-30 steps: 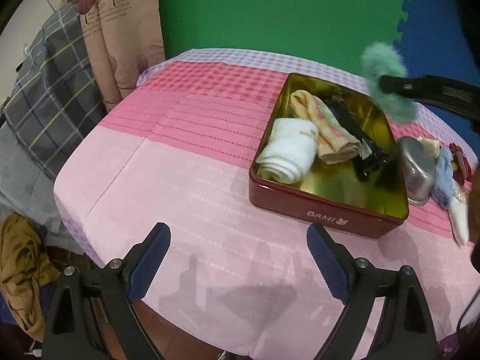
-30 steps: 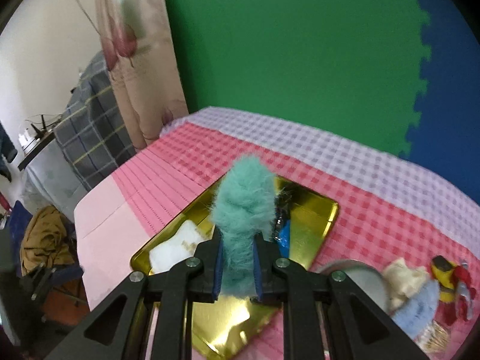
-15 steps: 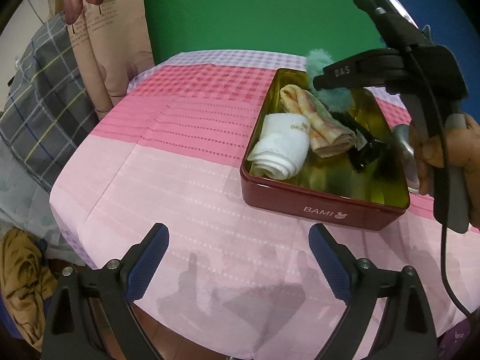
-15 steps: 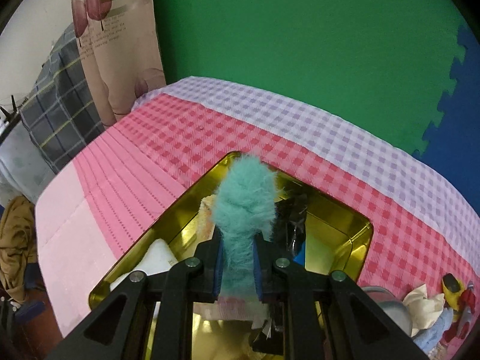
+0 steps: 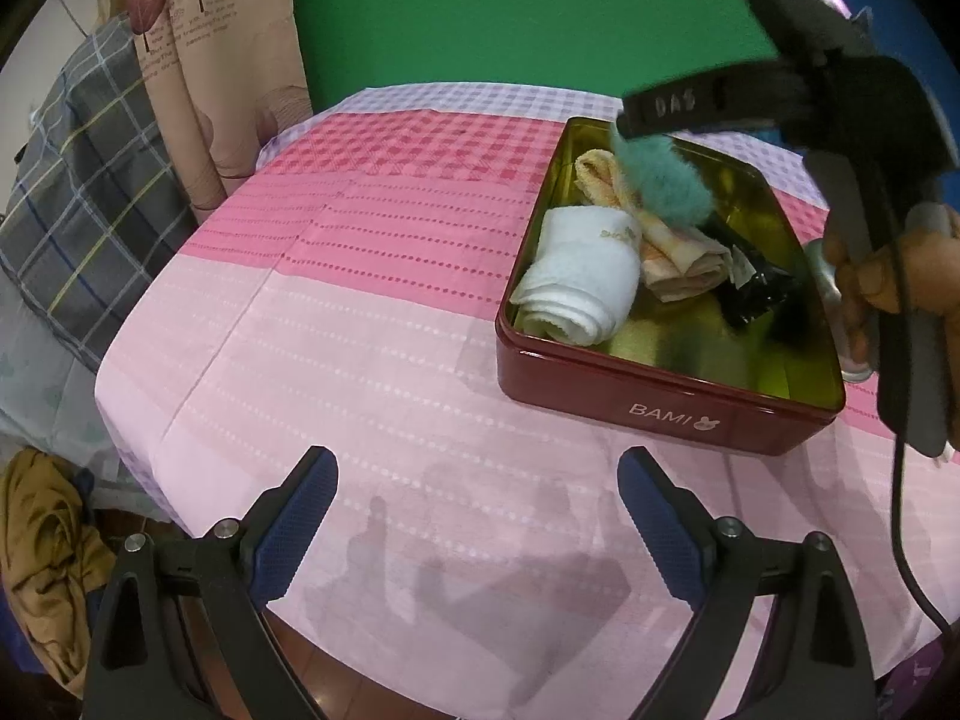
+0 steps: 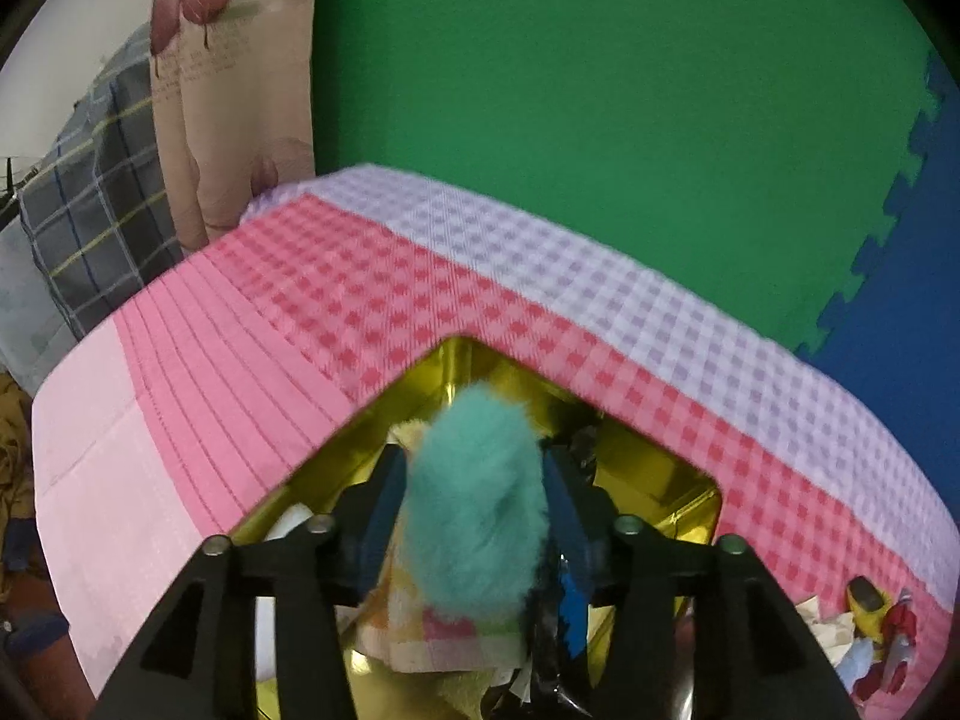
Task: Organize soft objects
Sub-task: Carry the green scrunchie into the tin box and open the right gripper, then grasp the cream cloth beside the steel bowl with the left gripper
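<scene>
Tabletop (image 5: pixel 372 312) draped in pink and lilac checked cloth, before a green wall (image 6: pixel 600 90); plaid fabric (image 5: pixel 78 180) hangs off its left edge. Right claw (image 6: pixel 474 504), tilted down over the red tin (image 5: pixel 660 414) near the right edge, brackets a teal fluffy ball (image 6: pixel 474 516) above folded towels (image 5: pixel 576 276); whether it pinches is unclear. Left claw (image 5: pixel 477 516) spread wide, hovering at the near edge.

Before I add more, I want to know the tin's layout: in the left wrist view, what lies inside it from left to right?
White towel → orange cloth → black packet. The teal fluffy thing, between the right gripper's fingers, overlaps the cloth, so I leave it out.
</scene>
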A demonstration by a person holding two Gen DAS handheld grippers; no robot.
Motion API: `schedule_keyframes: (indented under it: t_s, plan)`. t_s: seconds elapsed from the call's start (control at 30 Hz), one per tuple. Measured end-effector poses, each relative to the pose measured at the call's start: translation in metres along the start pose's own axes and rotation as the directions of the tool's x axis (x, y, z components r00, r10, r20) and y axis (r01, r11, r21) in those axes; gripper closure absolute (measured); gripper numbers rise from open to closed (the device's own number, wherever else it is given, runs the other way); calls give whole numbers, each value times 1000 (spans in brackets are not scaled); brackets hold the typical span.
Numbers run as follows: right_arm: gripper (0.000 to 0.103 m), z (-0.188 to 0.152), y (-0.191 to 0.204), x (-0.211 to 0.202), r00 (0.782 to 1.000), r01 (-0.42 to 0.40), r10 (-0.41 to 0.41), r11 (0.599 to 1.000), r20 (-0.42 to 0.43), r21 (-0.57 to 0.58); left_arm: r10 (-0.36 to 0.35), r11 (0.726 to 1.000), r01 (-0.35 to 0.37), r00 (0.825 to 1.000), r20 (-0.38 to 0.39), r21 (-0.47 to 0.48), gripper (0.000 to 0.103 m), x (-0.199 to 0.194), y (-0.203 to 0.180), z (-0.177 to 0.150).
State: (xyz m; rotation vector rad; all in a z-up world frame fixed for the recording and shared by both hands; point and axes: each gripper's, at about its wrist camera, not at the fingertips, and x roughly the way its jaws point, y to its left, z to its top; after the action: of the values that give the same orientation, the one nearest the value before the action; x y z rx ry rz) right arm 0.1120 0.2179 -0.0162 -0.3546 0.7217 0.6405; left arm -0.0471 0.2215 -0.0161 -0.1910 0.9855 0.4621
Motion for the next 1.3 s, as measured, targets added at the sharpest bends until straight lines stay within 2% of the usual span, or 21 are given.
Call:
schedule_keyframes:
  t_s: [0.07,0.5,0.67,0.8,0.93,1.0,1.03,1.1,1.23,1.3]
  plan:
    - [45,3,2,-9,1000,4,-4,1000,30,-3,-2,1000,2,1000,0,-4,10,0,0,0]
    - [45,-4,2,-64,993,37,-36,999,113,1,12,1000,-12,1000,7,-4,10,3,-1,-3]
    - [45,-36,-21,-103,985,52,-59,997,161,50,-7,999,6,999,33,36,10,-3,-11,-7]
    - [44,-91,-68,-140,975,116,-139,984,174,135,-34,992,23,995,91,123,10,-19,-32,-11]
    - [42,-161,-143,-169,955,236,-275,932,114,274,-119,975,97,988,99,202,10,-33,-58,-12]
    - [42,-194,-179,-179,929,330,-365,891,61,311,-176,960,147,979,103,239,10,-41,-71,-9]
    - [42,-215,-203,-182,903,404,-430,856,12,324,-206,948,173,973,103,266,10,-46,-81,-5]
    - [42,-242,-234,-186,870,474,-490,807,-50,353,-251,928,209,963,102,308,10,-53,-99,5]
    - [42,-297,-292,-193,815,565,-560,706,-151,427,-379,864,334,924,50,377,10,-60,-144,43]
    - [42,-313,-306,-192,812,568,-557,684,-175,458,-413,841,365,910,40,400,10,-59,-164,59]
